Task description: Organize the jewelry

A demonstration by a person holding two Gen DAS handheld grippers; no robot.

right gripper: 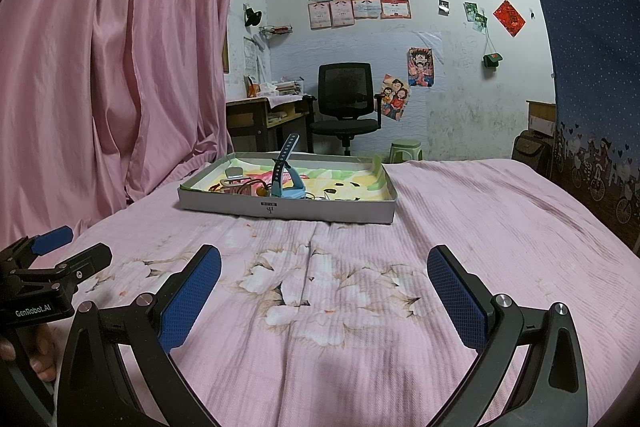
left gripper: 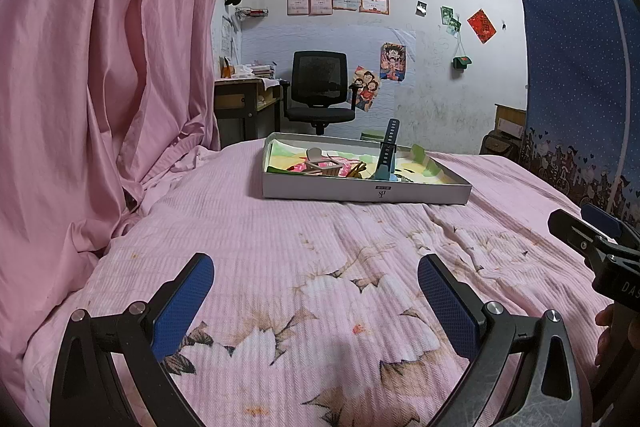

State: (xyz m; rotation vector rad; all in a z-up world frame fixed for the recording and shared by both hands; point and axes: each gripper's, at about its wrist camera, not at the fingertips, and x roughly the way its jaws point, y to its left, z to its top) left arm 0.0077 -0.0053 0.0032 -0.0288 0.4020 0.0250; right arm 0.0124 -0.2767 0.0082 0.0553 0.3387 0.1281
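A shallow grey cardboard tray (left gripper: 360,191) (right gripper: 224,203) lies on the pink flowered bedspread, well ahead of both grippers. Inside it a blue smartwatch (left gripper: 386,157) (right gripper: 282,173) stands with its strap up. A pale metal watch band (left gripper: 320,163) (right gripper: 234,175) and small dark jewelry pieces (right gripper: 340,191) lie beside it on a colourful paper lining. My left gripper (left gripper: 316,273) hovers open over the bedspread, nothing between its blue pads. My right gripper (right gripper: 324,263) is also open and empty, to the right of the left one.
A pink curtain (left gripper: 100,67) hangs along the left of the bed. A blue dotted cloth (right gripper: 592,67) hangs at the right. Beyond the bed stand a black office chair (left gripper: 318,87), a wooden desk (right gripper: 256,115) and a green stool (right gripper: 406,149).
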